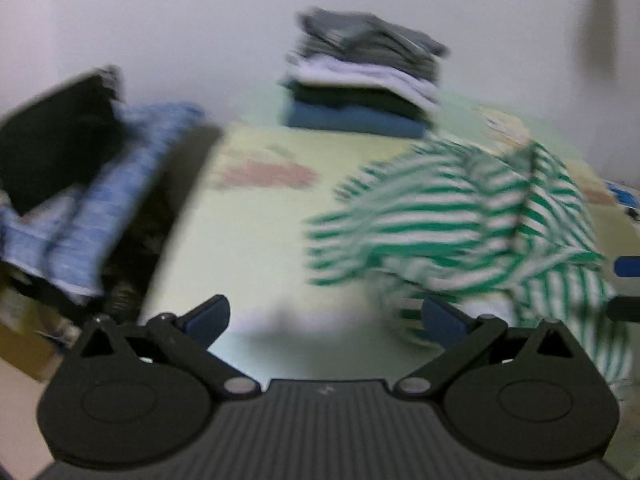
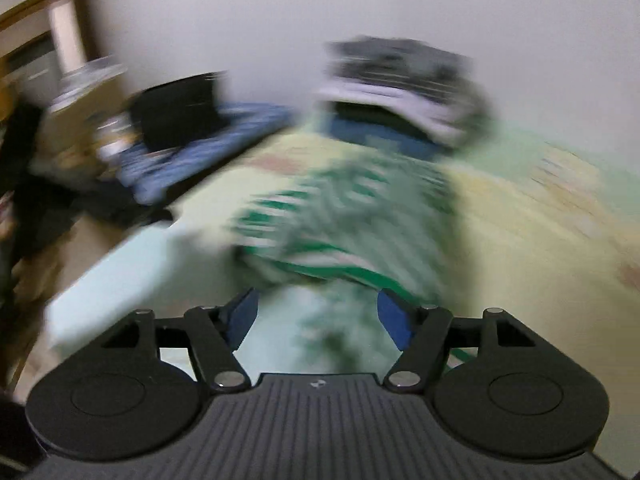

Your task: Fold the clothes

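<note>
A green-and-white striped garment (image 1: 472, 232) lies crumpled on the pale green patterned bed cover (image 1: 248, 220), right of centre in the left wrist view. My left gripper (image 1: 324, 316) is open and empty, just left of the garment's near edge. In the right wrist view the same striped garment (image 2: 340, 216) is blurred by motion, straight ahead. My right gripper (image 2: 316, 312) is open, with nothing between its blue pads (image 2: 394, 320), and the garment's near edge lies just beyond them.
A stack of folded clothes (image 1: 360, 84) stands at the back against the white wall and also shows in the right wrist view (image 2: 400, 92). A blue-and-white cloth (image 1: 100, 200) and a black object (image 1: 52, 140) lie at the bed's left edge. Furniture (image 2: 48, 60) stands far left.
</note>
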Demonstrator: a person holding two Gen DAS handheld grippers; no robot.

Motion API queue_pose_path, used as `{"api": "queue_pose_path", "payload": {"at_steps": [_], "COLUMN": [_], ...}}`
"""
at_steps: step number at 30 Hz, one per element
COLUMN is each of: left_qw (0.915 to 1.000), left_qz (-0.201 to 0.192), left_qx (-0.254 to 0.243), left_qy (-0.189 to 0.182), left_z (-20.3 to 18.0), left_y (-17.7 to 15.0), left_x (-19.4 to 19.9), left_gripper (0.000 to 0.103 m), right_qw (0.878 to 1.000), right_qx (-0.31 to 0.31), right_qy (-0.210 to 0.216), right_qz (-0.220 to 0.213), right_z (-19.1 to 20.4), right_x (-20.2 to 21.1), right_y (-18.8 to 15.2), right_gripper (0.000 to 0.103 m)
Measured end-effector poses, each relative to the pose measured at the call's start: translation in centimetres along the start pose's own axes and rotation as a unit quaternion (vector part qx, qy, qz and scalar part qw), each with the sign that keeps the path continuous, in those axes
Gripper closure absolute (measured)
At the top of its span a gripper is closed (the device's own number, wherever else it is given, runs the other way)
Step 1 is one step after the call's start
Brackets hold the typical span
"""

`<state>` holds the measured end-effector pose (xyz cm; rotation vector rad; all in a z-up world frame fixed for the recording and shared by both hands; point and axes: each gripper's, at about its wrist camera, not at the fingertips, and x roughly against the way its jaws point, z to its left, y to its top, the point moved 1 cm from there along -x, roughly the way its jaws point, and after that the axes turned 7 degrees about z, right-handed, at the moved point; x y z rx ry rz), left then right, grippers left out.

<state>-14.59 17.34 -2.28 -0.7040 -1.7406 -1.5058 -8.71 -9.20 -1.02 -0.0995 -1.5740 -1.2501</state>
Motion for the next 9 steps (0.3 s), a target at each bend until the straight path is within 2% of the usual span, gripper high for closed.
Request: {"api": "queue_pose_path", "payload": {"at_steps": [2,4,6,8,9], "left_qw": [0.9981,0.9904,0.9835,0.9777,0.9769], "left_qz": [-0.015,-0.027,-0.026,-0.022,-0.016], "left_qx": [-0.06,-0.136,-0.179,-0.209,-0.212], "left_qy": [-0.003,0.002,-0.001,0.009,0.017], "left_z": [-3.1,-6.3,-8.2,-9.6,-10.0], "left_y": [-0.2,-0.4,-0.4,-0.1,0.4], "left_x": [-0.9,-1.9,-3.3,-4.7,-5.5], "left_gripper": [0.001,0.001,0.001,0.013,0.036], "right_qw": [0.999,0.997,0.997,0.997,0.995], "right_qx": [-0.033,-0.054,-0.047,-0.033,-0.028], "right_qy": [-0.021,-0.02,-0.025,-0.049,-0.068], "right_qz": [0.024,0.044,0.05,0.058,0.064], "right_z": [-1.2,-1.7,-1.0,-0.4,-0.2], "right_x": [-0.3,-1.0,-2.0,-3.0,-3.6], "right_y": [-1.1,-1.9,-2.3,-2.7,-2.8], "right_gripper": [0.033,0.033,0.032,0.032,0.037]}}
